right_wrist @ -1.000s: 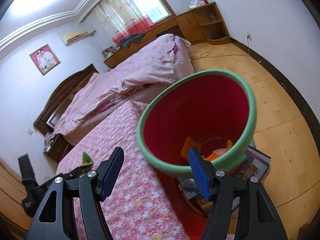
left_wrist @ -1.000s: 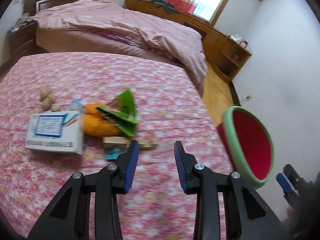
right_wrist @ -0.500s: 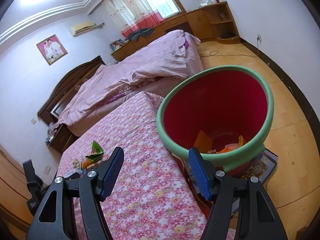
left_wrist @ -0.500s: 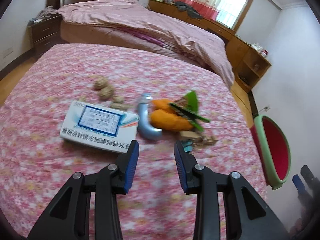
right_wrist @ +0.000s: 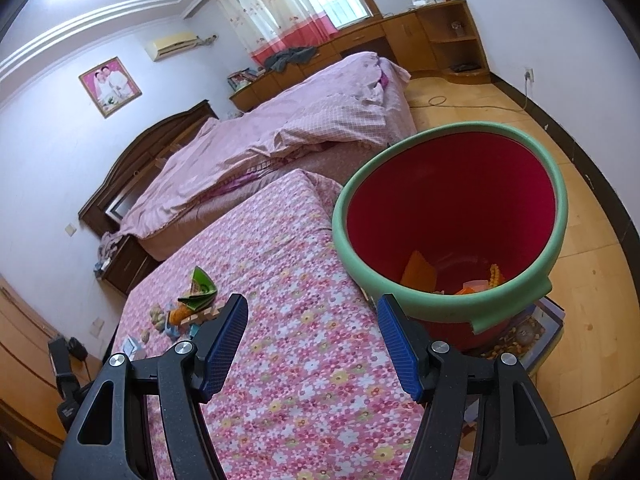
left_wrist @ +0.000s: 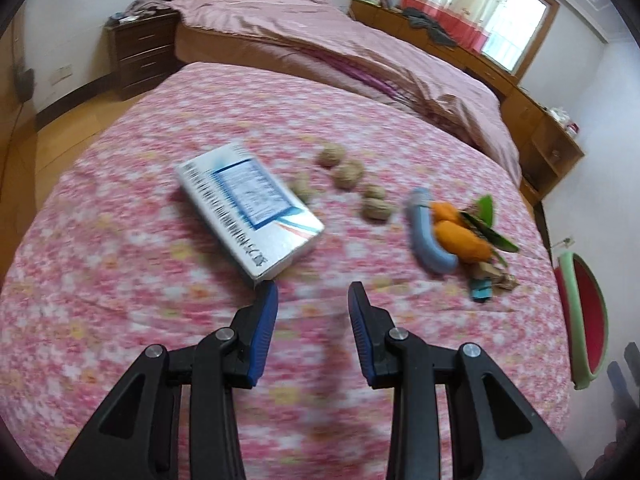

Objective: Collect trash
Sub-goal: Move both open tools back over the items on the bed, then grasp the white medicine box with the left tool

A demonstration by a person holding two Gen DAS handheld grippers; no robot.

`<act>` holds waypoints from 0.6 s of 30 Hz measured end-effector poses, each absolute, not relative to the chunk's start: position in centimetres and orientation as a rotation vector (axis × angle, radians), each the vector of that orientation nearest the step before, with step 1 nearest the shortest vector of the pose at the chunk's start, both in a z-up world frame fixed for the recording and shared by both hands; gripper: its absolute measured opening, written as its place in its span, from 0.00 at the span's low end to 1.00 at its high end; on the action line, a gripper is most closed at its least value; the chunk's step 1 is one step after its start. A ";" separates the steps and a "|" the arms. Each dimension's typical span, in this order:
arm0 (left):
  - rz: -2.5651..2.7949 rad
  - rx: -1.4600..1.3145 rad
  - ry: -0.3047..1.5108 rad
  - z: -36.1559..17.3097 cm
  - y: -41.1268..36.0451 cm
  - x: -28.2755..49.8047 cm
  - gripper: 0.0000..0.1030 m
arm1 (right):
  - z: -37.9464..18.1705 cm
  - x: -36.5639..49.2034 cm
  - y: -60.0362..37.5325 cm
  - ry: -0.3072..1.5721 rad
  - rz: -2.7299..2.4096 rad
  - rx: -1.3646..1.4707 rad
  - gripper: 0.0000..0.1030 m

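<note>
The left claw point(left_wrist: 313, 294) hangs over the flowered bed point(left_wrist: 120, 280), jaws apart and empty. Just beyond its left finger lies a white-and-blue box point(left_wrist: 250, 210), long axis running away up-left, near corner toward the claw; its print is too blurred to read. Further right sit walnuts point(left_wrist: 348, 174), a blue tube point(left_wrist: 428, 240) and orange peel point(left_wrist: 460, 236). The right claw point(right_wrist: 312, 320), wide and empty, faces the red bin point(right_wrist: 448, 208) ahead-right.

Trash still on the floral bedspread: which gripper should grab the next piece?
Left, probably. The left gripper hangs open just short of the white and blue cardboard box, walnuts beyond. The right gripper faces the red bin with the green rim, far from the litter.
</note>
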State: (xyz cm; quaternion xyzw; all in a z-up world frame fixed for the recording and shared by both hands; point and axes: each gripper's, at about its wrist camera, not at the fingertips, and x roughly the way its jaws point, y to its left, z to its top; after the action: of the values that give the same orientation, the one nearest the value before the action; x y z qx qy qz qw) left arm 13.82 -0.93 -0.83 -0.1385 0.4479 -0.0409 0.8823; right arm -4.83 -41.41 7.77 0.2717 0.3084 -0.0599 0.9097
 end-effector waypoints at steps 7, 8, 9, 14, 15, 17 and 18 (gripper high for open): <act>0.084 -0.256 0.938 -0.7 2.7 13.6 0.34 | 7.2 -3.9 -40.5 0.662 -0.106 0.555 0.67; 0.083 -0.255 0.934 -0.5 2.8 13.6 0.34 | 7.2 -3.7 -40.3 0.666 -0.102 0.554 0.67; 0.077 -0.252 0.929 -0.3 3.0 13.6 0.34 | 7.1 -3.5 -40.0 0.671 -0.097 0.551 0.67; 0.060 -0.229 0.892 0.8 2.4 14.0 0.58 | 6.7 -2.8 -38.9 0.693 -0.076 0.539 0.67; 0.061 -0.230 0.887 0.9 2.2 14.3 0.60 | 6.6 -2.6 -38.8 0.698 -0.072 0.537 0.67; 0.055 -0.228 0.893 0.9 1.9 15.2 0.60 | 6.5 -2.4 -38.3 0.707 -0.065 0.526 0.67; 0.053 -0.222 0.900 0.8 1.7 15.7 0.60 | 6.5 -2.3 -38.2 0.711 -0.065 0.520 0.67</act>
State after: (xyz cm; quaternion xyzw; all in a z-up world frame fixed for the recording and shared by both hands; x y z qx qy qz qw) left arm 15.72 1.68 0.80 -0.1072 0.4339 0.0257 0.8942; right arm -2.32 -38.16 6.47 0.2517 0.3440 -0.0312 0.9041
